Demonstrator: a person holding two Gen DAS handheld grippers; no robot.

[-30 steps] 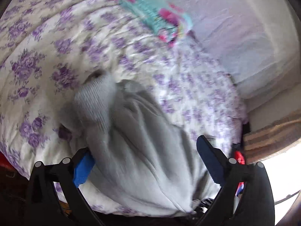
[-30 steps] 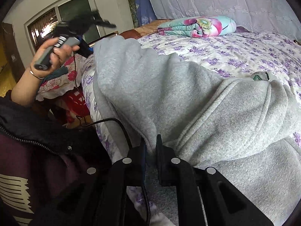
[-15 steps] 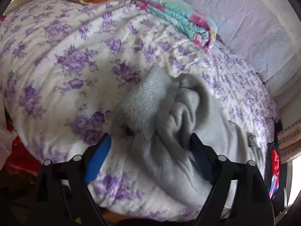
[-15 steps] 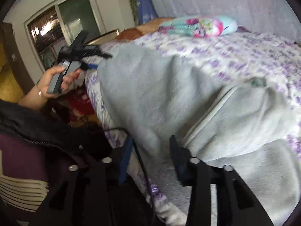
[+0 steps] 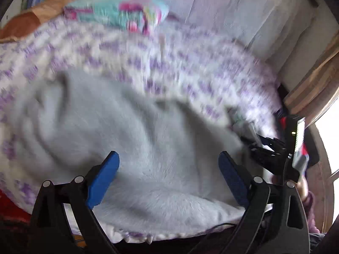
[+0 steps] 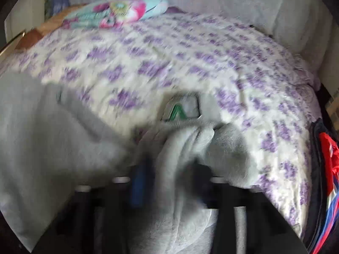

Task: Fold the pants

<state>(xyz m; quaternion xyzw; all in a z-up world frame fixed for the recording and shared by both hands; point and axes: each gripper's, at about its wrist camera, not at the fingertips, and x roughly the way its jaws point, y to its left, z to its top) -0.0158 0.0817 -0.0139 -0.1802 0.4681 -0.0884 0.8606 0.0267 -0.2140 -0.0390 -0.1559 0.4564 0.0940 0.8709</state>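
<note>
Grey sweatpants (image 5: pixel 135 139) lie spread on the purple-flowered bedspread (image 5: pixel 190 63), blurred by motion. My left gripper (image 5: pixel 167 175) is open and empty, its blue pads wide apart just above the grey cloth. In the right wrist view the pants (image 6: pixel 42 144) lie at the left and bunch up in the middle, with a label (image 6: pixel 182 109) showing at the waistband. My right gripper (image 6: pixel 169 182) is blurred; its fingers stand apart on either side of a raised fold of the pants. The other gripper shows at the right in the left wrist view (image 5: pixel 267 148).
A folded turquoise and pink quilt (image 5: pixel 118 13) lies at the far side of the bed; it also shows in the right wrist view (image 6: pixel 118 12). A brown pillow (image 5: pixel 27 19) is at the far left. A pale curtain (image 5: pixel 233 6) hangs behind. Red and blue items (image 6: pixel 328 169) hang off the bed's right edge.
My right gripper opened and let go of the pants, then swung right toward the waistband. My left gripper stayed open and swung right over the pants. The cloth now lies flatter on the bed.
</note>
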